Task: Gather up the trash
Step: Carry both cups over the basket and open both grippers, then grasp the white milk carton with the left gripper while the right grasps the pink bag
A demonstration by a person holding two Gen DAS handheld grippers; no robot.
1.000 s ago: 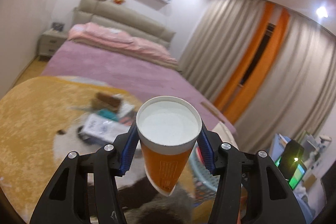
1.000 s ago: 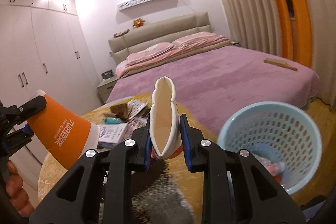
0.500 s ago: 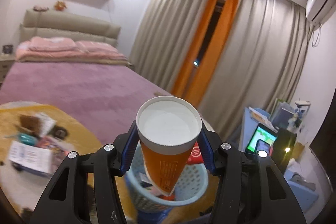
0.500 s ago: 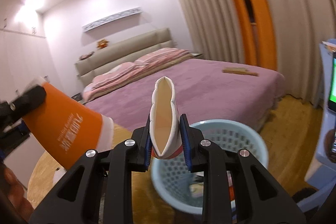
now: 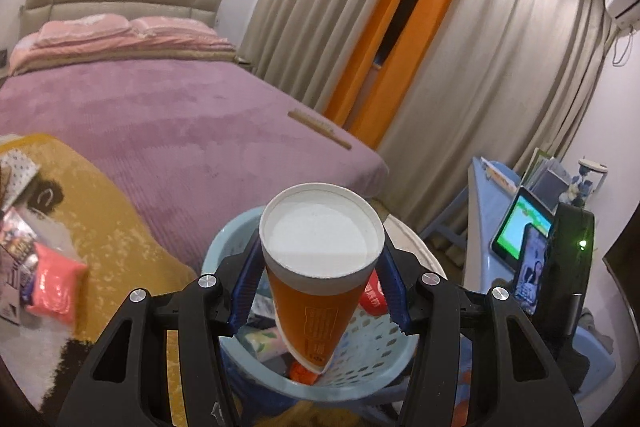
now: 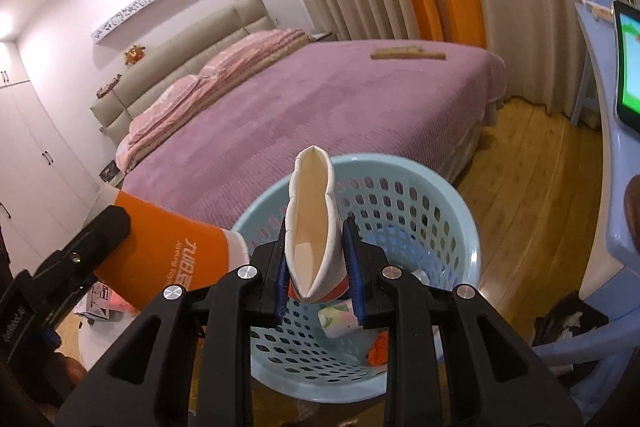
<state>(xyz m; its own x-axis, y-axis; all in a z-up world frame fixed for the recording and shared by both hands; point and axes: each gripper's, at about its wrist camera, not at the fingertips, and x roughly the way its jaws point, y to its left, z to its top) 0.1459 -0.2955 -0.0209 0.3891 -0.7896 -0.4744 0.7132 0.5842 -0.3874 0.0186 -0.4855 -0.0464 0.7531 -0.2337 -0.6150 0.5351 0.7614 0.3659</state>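
My left gripper (image 5: 320, 291) is shut on an orange paper cup (image 5: 320, 275) with a white rim, held over a light blue perforated trash basket (image 5: 352, 379). The same cup (image 6: 176, 259) shows at the left of the right wrist view. My right gripper (image 6: 318, 267) is shut on a squashed white paper cup (image 6: 314, 227), held above the basket (image 6: 436, 219). The basket holds some wrappers and scraps (image 6: 340, 319).
A bed with a purple cover (image 5: 160, 115) lies behind. A yellow rug (image 5: 100, 227) carries a pink packet (image 5: 52, 283) and papers at left. A light blue desk (image 5: 488, 203) with a tablet (image 5: 520, 223) stands at right. Curtains hang behind.
Both grippers swung right from the rug toward the basket and now hang lower over it. Both cups stay gripped.
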